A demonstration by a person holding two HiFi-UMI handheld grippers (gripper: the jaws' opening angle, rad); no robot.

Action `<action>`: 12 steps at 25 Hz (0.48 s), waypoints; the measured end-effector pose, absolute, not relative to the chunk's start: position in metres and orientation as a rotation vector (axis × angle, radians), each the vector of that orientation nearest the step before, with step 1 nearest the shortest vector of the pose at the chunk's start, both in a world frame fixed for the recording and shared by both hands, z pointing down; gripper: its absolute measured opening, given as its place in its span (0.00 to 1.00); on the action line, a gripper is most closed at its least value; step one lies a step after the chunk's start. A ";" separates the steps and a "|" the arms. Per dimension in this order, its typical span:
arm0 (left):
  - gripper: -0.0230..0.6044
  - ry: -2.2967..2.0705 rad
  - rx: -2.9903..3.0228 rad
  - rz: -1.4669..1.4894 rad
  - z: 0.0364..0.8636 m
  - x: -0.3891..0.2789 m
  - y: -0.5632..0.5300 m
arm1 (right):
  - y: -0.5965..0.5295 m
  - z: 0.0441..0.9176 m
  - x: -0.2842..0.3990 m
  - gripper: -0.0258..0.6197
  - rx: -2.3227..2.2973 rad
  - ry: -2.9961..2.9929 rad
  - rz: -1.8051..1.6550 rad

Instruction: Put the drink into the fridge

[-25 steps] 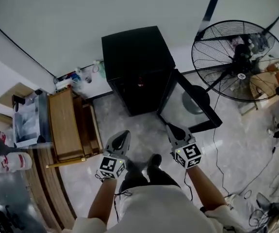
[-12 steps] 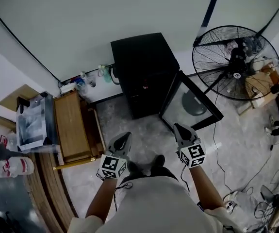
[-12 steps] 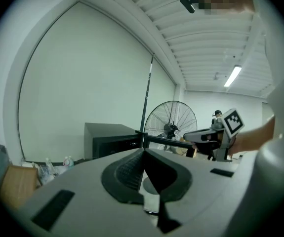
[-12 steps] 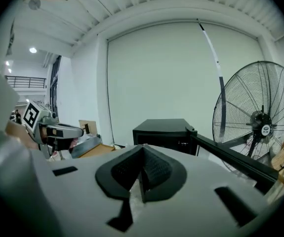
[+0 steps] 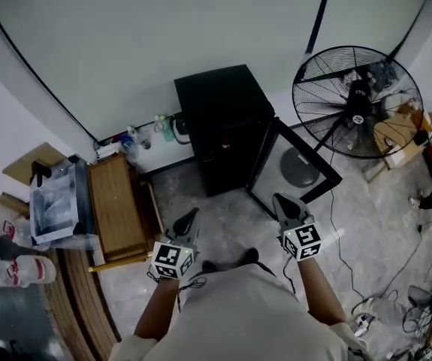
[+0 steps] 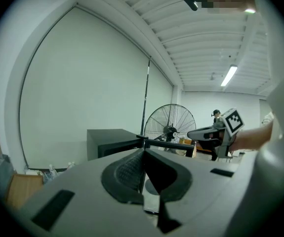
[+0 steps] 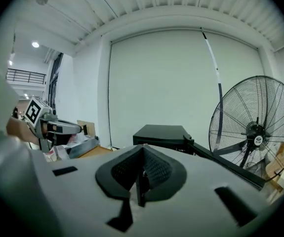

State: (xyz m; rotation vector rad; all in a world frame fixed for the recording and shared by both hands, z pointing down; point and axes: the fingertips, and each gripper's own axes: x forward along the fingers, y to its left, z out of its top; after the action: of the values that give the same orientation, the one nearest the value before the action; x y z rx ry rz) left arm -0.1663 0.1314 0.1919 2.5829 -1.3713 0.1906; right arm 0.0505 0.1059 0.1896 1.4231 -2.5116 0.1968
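Observation:
The black fridge point(image 5: 223, 122) stands against the white wall with its glass door point(image 5: 294, 168) swung open to the right. A small red item point(image 5: 225, 146) shows inside; I cannot tell what it is. My left gripper point(image 5: 188, 220) and right gripper point(image 5: 283, 204) hover side by side over the floor in front of the fridge, both shut with nothing in them. The left gripper view has its pads point(image 6: 127, 172) pressed together, with the fridge point(image 6: 112, 139) beyond. The right gripper point(image 7: 142, 154) is likewise shut, pointing at the fridge point(image 7: 161, 132). No drink is held.
A large floor fan point(image 5: 354, 111) stands right of the fridge. A wooden bench point(image 5: 114, 205) with a clear plastic box point(image 5: 54, 205) is on the left. Small bottles point(image 5: 133, 138) line the wall. Cables point(image 5: 381, 277) trail over the floor at right.
Both grippers have risen with the person and stayed shut. The fridge and fan now sit slightly lower and further right in the head view.

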 end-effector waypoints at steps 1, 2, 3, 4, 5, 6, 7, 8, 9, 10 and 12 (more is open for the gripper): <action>0.05 -1.379 2.578 0.186 0.189 -0.168 0.132 | 0.106 0.187 0.053 0.04 1.430 -2.510 0.197; 0.05 -1.388 2.573 0.181 0.187 -0.171 0.132 | 0.107 0.186 0.055 0.04 1.437 -2.507 0.198; 0.05 -1.398 2.569 0.177 0.185 -0.173 0.133 | 0.108 0.184 0.056 0.04 1.442 -2.506 0.198; 0.05 -1.410 2.568 0.176 0.183 -0.175 0.134 | 0.110 0.183 0.057 0.04 1.446 -2.505 0.196; 0.05 -1.424 2.569 0.179 0.182 -0.178 0.136 | 0.112 0.182 0.058 0.04 1.450 -2.505 0.191; 0.05 -1.441 2.571 0.182 0.180 -0.181 0.137 | 0.114 0.180 0.059 0.04 1.453 -2.506 0.186; 0.05 -1.459 2.571 0.183 0.178 -0.183 0.139 | 0.117 0.177 0.061 0.04 1.455 -2.508 0.180; 0.05 -1.474 2.568 0.180 0.176 -0.186 0.140 | 0.119 0.174 0.062 0.04 1.455 -2.510 0.175; 0.05 -1.485 2.564 0.175 0.175 -0.188 0.142 | 0.121 0.173 0.063 0.04 1.454 -2.512 0.169; 0.05 -1.490 2.559 0.171 0.174 -0.189 0.142 | 0.122 0.172 0.064 0.04 1.452 -2.512 0.161; 0.05 -1.490 2.557 0.173 0.174 -0.190 0.141 | 0.122 0.171 0.065 0.04 1.450 -2.513 0.148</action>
State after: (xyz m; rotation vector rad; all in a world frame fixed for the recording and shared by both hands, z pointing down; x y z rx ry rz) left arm -0.1900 0.1411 0.1741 2.5566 -1.4904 0.1730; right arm 0.0654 0.1218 0.1710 1.4498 -2.5133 0.1475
